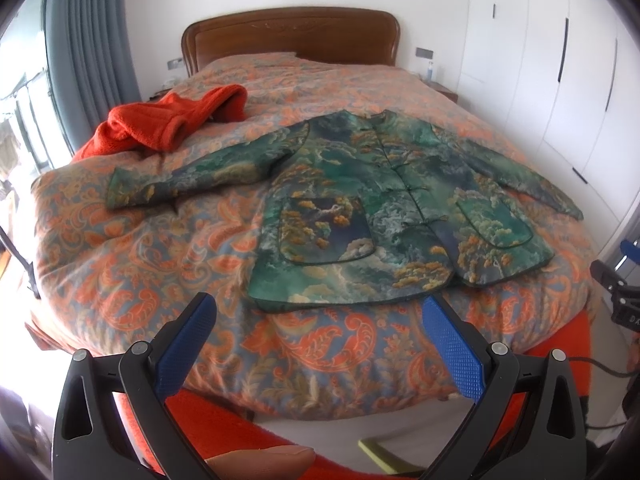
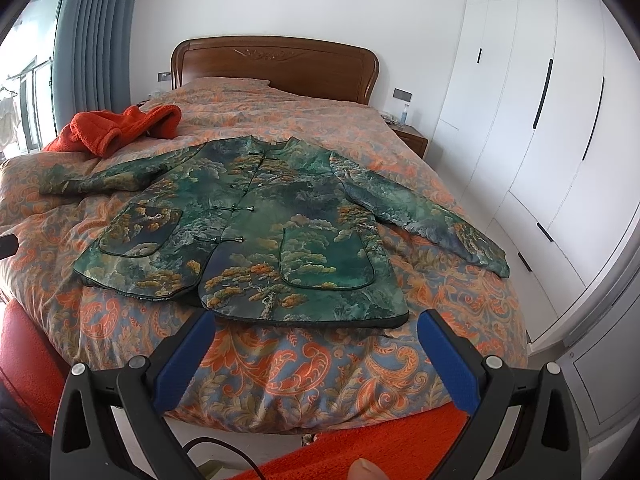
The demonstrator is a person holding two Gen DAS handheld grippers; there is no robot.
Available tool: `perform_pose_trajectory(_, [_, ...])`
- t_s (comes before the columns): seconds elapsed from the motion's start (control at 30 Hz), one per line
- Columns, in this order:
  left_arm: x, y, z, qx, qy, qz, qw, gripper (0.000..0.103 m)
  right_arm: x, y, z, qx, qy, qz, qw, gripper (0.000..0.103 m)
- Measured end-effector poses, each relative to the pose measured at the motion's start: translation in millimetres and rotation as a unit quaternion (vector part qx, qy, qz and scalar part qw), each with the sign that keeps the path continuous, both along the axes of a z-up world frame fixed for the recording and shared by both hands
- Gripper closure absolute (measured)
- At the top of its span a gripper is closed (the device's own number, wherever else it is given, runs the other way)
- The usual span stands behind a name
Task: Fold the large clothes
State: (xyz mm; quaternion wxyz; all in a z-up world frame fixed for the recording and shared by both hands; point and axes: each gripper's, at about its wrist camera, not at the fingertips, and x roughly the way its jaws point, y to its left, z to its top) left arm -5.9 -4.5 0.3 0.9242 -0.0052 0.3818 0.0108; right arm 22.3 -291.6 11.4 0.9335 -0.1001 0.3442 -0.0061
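Bedroom around me: a wide bed (image 1: 120, 248) under a paisley quilt, a wooden headboard (image 2: 276, 62) at the far end, white wardrobes (image 2: 532, 92) off to my right and a grey curtain (image 1: 92, 40) to my left. My left tongs (image 1: 316, 308) stand apart, gripping nothing, short of the bed's near edge. My right tongs (image 2: 316, 326) are likewise apart and bare, at the same edge. The jacket (image 2: 256, 224), green with a landscape print, lies flat and buttoned just ahead of both tongs, its hem close to the quilt's near edge, its collar toward the headboard. One sleeve reaches left across the quilt; the other runs right, and its cuff lies near the bed's right edge. Open quilt shows beyond the collar and between hem and tongs. A red garment (image 1: 168, 124) is heaped far left, clear of the jacket. Red cloth lies below my tongs. I can read no writing clearly.
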Motion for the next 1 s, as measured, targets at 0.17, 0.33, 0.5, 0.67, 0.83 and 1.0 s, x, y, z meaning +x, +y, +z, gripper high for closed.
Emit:
perform_pose_trajectory(0.17, [0.5, 0.3, 0.5, 0.000, 0.001, -0.001, 1.0000, 0.000, -0.7, -0.5, 0.3, 0.002, -0.001, 0.000, 1.000, 0.000])
perform_pose_trajectory(0.33, [1.3, -1.5, 0.5, -0.002, 0.002, -0.001, 1.0000, 0.000, -1.1, -0.5, 0.4, 0.002, -0.001, 0.000, 1.000, 0.000])
perform_pose_trajectory(0.5, [0.6, -0.2, 0.4, -0.002, 0.001, -0.001, 1.0000, 0.000, -1.9, -0.4, -1.2, 0.003, 0.001, 0.001, 1.000, 0.000])
perform_pose_trajectory(0.67, [0.3, 0.0, 0.2, -0.002, 0.001, -0.001, 1.0000, 0.000, -2.6, 0.1, -1.3, 0.004, 0.001, 0.001, 1.000, 0.000])
perform_pose_trajectory(0.83, [-0.2, -1.1, 1.2, -0.002, -0.001, 0.001, 1.0000, 0.000, -2.3, 0.4, -1.4, 0.003, 0.002, -0.001, 1.000, 0.000])
perform_pose_trajectory(1.0, [-0.5, 0.0, 2.5, -0.003, -0.004, 0.003, 1.0000, 0.000, -0.6, -3.1, -0.7, 0.003, 0.002, -0.005, 1.000, 0.000])
